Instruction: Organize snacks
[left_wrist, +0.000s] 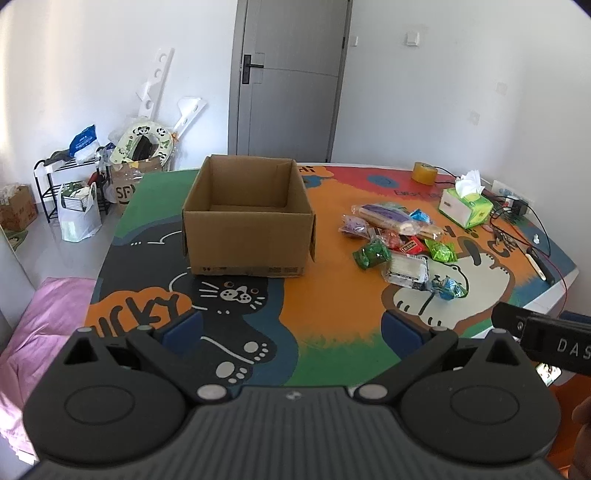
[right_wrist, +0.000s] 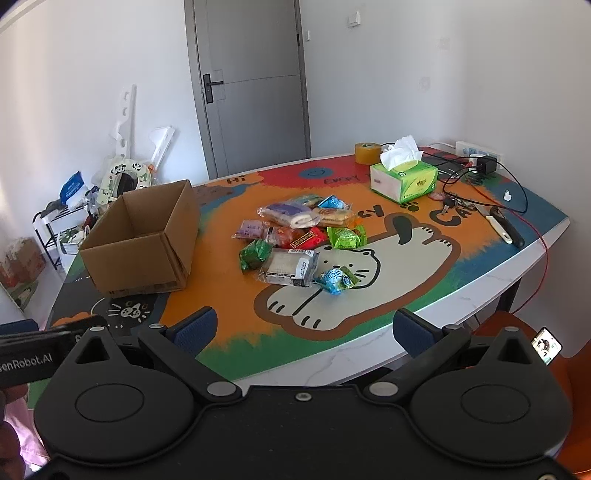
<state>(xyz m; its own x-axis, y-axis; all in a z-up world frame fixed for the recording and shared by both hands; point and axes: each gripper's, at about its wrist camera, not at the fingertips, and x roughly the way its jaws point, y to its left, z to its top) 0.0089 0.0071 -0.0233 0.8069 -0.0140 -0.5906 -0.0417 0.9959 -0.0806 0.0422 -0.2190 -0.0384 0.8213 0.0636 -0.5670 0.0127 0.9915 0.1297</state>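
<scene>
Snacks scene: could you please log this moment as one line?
left gripper open | right gripper open | cardboard box empty | snacks piled on table, untouched

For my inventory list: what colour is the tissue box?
The tissue box is green and white, with white tissue sticking out; the right wrist view shows it best.

Left tongs (left_wrist: 291, 328) and right tongs (right_wrist: 304, 328) both gape wide, holding nothing.
</scene>
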